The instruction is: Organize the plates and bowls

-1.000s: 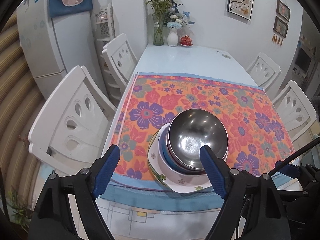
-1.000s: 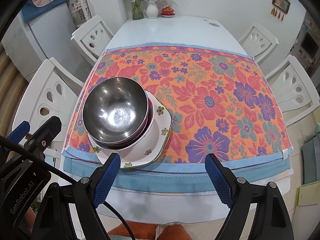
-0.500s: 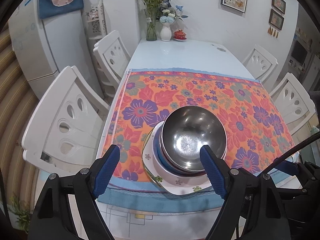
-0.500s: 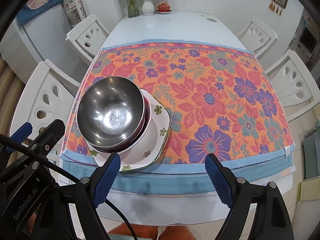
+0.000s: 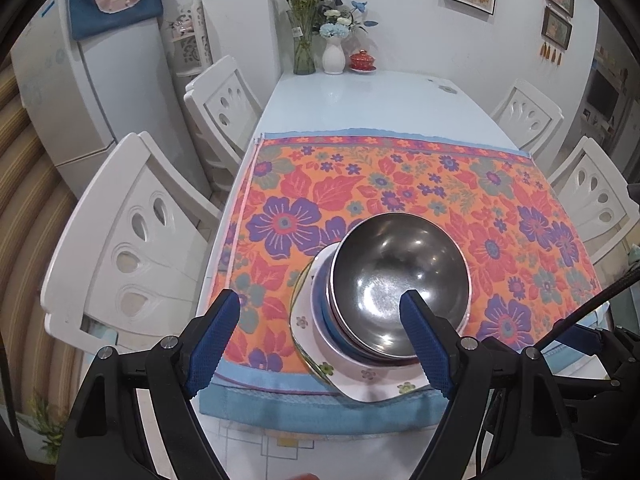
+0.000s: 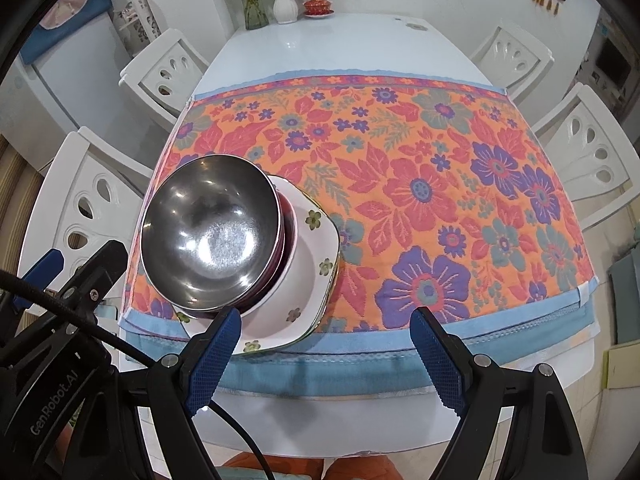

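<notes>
A shiny steel bowl (image 5: 400, 284) tops a stack of nested bowls, one blue-rimmed and one dark red. The stack sits on white square plates with small flowers (image 5: 376, 380) at the near edge of the floral cloth (image 5: 400, 184). My left gripper (image 5: 319, 299) hovers open above the stack's near left side, touching nothing. In the right wrist view the steel bowl (image 6: 208, 236) and plates (image 6: 308, 280) lie to the left. My right gripper (image 6: 326, 316) stands open over the cloth's near edge (image 6: 360, 356), just right of the stack, its fingers holding nothing.
The white table (image 5: 372, 100) carries vases with flowers (image 5: 332, 56) and a red lidded dish (image 5: 362, 60) at its far end. White chairs (image 5: 132, 248) line both sides. A fridge (image 5: 100, 88) stands at the left. The cloth's right half (image 6: 480, 184) is bare.
The left gripper has drifted a little forward and down toward the stack. The right gripper has hardly moved. Both stay open, and the stack has not shifted.
</notes>
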